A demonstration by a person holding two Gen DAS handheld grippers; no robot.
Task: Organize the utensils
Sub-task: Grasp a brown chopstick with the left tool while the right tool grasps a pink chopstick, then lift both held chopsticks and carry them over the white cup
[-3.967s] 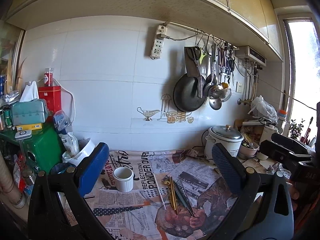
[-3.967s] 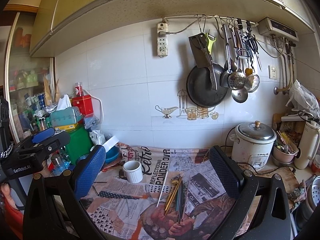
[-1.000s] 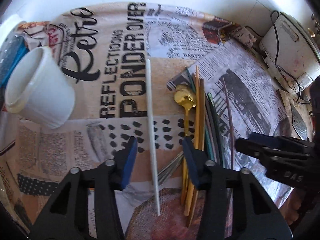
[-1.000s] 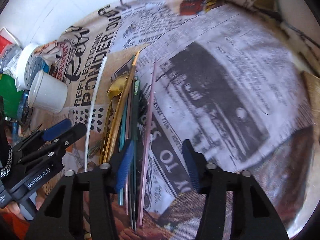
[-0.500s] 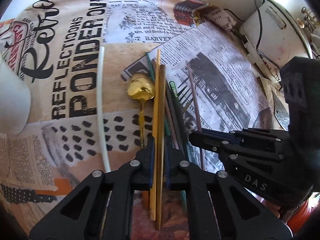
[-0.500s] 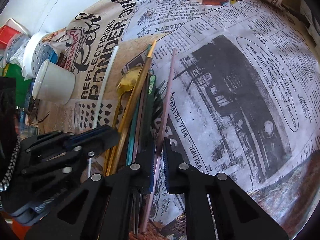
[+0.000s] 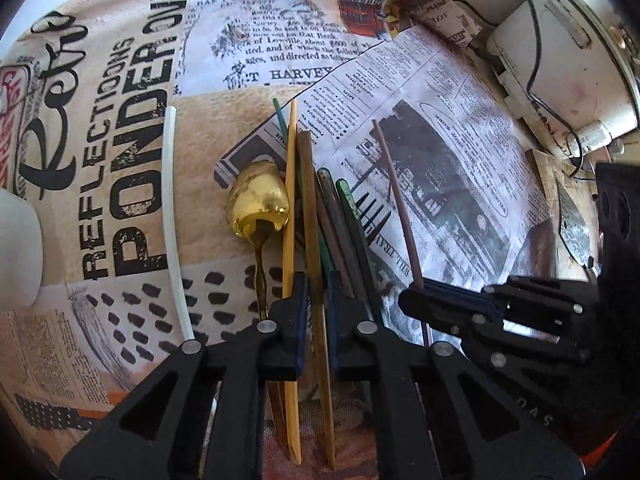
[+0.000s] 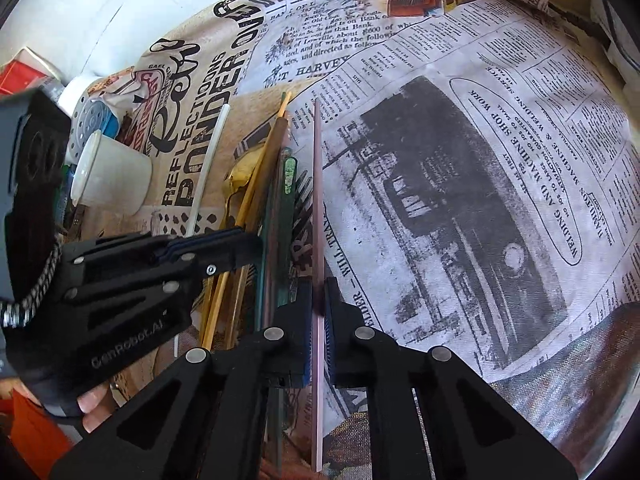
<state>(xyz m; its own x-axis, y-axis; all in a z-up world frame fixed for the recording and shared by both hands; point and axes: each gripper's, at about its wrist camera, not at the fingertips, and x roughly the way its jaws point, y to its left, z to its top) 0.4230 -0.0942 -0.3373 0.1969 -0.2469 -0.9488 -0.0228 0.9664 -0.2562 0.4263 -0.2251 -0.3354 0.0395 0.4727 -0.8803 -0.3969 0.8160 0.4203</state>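
Observation:
A pile of chopsticks lies on the newspaper-print cloth, with a gold spoon and a white stick to its left. My left gripper is shut on a brown wooden chopstick in the pile. My right gripper is shut on a pink chopstick at the pile's right edge; it also shows in the left wrist view. A white cup stands to the left.
A yellow chopstick and dark green chopsticks lie beside the held one. A white rice cooker with its cord stands at the right. A perforated white lid and a red box are behind the cup.
Both grippers stay shut on their chopsticks; the views have shifted only slightly since half a second ago. One second ago both were open above the pile.

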